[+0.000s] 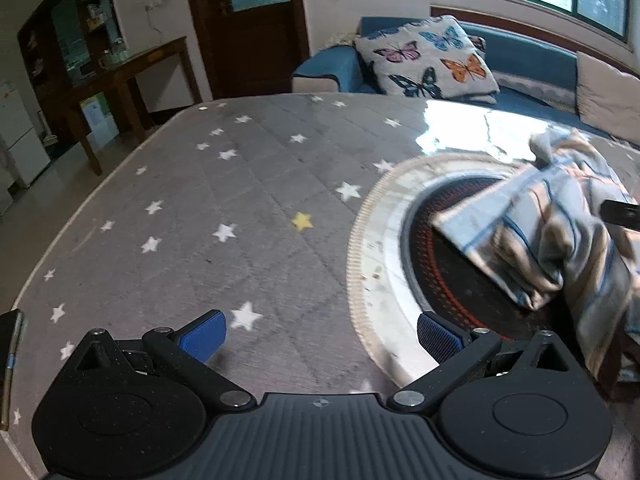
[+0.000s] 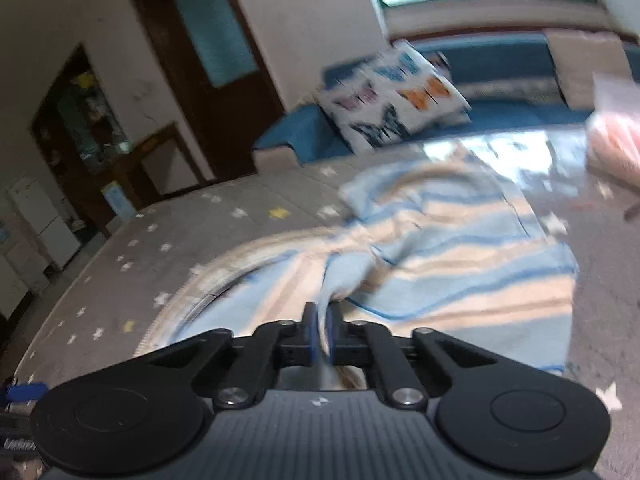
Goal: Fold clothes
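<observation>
Landmark: the round burner plate (image 1: 376, 240) set into the star-patterned table cover (image 1: 240, 200).

Right gripper (image 2: 320, 320): blue pads pressed together, pinching a bunched fold of the striped garment (image 2: 460, 256) (pale blue, peach and white bands). The cloth rises from the pinch and spreads away over the far side of the plate and onto the cover beyond it. Right wrist view is blurred.

Left gripper (image 1: 320, 336): fingers spread wide, nothing between them. It hangs over the near-left rim of the plate, with one blue pad above the cover and the other above the rim.

In the left wrist view the garment (image 1: 540, 240) lies heaped over the right part of the plate, a folded edge reaching onto its dark centre.

Beyond the plate, past the table's far edge: butterfly cushion (image 1: 424, 60) on a blue sofa (image 1: 528, 56).
</observation>
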`<state>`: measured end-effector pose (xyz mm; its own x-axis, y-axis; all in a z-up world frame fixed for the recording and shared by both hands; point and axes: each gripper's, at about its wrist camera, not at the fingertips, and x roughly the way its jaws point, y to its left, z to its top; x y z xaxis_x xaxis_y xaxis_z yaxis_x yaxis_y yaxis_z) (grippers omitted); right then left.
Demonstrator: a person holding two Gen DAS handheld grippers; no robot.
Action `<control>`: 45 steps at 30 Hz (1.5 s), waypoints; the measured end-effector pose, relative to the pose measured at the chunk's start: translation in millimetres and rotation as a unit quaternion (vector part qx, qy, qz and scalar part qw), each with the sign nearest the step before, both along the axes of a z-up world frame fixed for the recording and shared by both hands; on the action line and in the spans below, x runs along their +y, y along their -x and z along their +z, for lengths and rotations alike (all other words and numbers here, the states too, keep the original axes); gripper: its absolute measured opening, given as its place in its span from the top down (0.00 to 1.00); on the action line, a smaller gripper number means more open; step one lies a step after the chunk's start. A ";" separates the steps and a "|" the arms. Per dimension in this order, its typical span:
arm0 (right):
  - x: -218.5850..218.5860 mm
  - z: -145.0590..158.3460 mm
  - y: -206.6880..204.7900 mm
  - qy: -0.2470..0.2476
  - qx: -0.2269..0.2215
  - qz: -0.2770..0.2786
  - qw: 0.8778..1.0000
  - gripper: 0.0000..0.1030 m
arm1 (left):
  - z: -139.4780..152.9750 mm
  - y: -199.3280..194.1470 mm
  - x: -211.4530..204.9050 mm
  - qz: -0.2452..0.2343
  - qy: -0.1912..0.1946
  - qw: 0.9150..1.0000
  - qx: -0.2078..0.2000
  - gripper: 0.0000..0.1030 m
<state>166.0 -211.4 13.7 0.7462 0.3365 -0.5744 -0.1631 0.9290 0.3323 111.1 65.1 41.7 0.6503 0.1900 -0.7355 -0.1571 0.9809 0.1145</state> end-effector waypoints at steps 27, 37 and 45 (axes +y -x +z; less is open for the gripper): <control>34.9 23.5 131.8 0.110 -0.027 0.142 0.983 0.89 | 39.3 22.6 -81.3 -0.241 -0.012 0.966 -0.093 0.13; -63.0 -8.1 100.5 0.101 0.036 -0.035 0.994 0.69 | 3.8 3.8 -143.9 -0.336 -0.066 0.936 -0.077 0.23; -71.9 -26.6 84.1 0.074 0.056 -0.065 0.994 0.62 | -25.1 -21.6 -159.5 -0.337 -0.088 0.936 -0.048 0.28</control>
